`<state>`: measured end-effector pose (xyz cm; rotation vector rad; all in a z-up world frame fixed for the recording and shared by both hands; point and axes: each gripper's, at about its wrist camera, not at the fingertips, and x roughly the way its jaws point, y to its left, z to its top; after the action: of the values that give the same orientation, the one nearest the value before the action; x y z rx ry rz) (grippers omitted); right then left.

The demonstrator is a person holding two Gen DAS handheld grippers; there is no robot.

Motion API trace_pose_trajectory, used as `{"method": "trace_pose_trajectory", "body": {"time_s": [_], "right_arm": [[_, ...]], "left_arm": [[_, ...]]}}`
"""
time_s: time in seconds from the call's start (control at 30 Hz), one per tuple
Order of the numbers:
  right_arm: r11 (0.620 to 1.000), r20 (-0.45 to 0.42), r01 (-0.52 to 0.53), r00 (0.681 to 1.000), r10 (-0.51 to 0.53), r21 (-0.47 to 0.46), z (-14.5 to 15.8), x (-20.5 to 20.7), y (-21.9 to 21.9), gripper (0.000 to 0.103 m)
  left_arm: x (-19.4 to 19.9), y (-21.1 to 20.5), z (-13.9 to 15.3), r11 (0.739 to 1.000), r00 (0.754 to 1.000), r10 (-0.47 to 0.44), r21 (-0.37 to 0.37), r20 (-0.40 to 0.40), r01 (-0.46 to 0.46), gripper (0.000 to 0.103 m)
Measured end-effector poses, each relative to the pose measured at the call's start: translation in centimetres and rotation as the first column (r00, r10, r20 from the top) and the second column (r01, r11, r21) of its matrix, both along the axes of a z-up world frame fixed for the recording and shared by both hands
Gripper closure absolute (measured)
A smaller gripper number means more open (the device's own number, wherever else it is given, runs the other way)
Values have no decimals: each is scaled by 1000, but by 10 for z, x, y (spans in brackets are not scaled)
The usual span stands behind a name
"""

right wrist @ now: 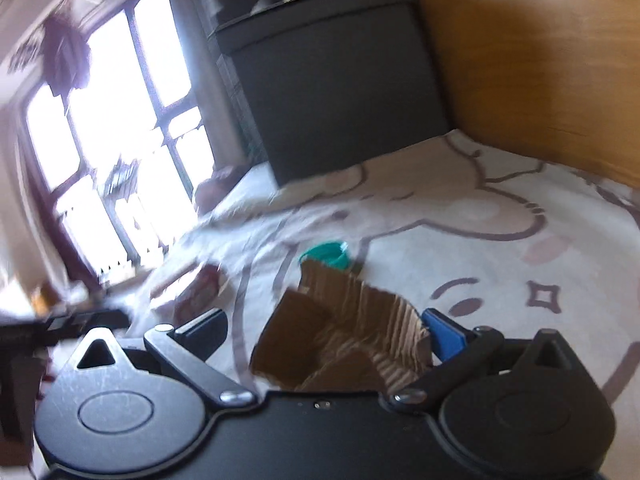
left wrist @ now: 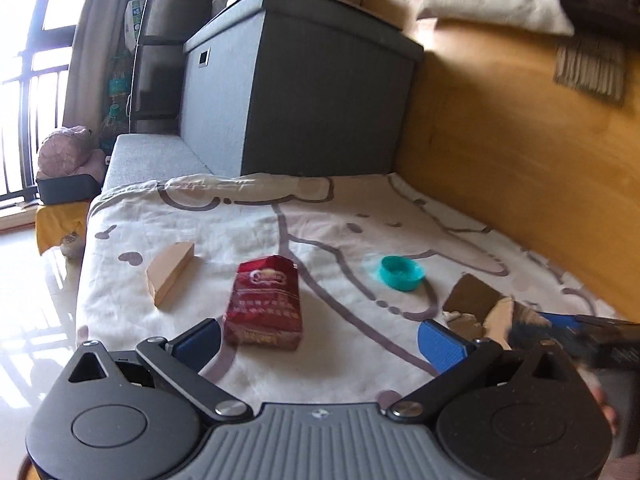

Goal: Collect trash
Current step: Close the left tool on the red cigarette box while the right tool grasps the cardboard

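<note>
Where blur smears everything, torn cardboard (right wrist: 344, 332) hides the teal cap (right wrist: 326, 254) partly.

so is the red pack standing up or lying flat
Lying flat: the red pack rests face up on the bedsheet, its printed front showing.

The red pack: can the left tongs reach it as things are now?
Probably yes. The left tongs are open and the red pack lies on the sheet just ahead, nearer the left finger. Nothing stands between them; a small shift left may be needed.
</note>
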<state>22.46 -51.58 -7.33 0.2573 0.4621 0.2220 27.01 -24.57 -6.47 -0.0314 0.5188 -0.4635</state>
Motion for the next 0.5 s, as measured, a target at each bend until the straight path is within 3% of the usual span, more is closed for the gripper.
{"method": "trace_pose_trajectory", "body": {"time_s": [0.23, 0.4, 0.5], "right_arm": [[982, -27, -159, 987, 157, -99, 6, -12, 24, 0], [985, -16, -74, 997, 72, -158, 9, -10, 31, 0], [970, -21, -22, 1000, 17, -242, 8, -8, 42, 1]], "left_arm": [[39, 0, -2, 997, 999, 45, 64, -11, -44, 0], [63, -5, -8, 992, 998, 27, 125, -50, -21, 0], [70, -12, -14, 987, 997, 2, 158, -74, 9, 0]]}}
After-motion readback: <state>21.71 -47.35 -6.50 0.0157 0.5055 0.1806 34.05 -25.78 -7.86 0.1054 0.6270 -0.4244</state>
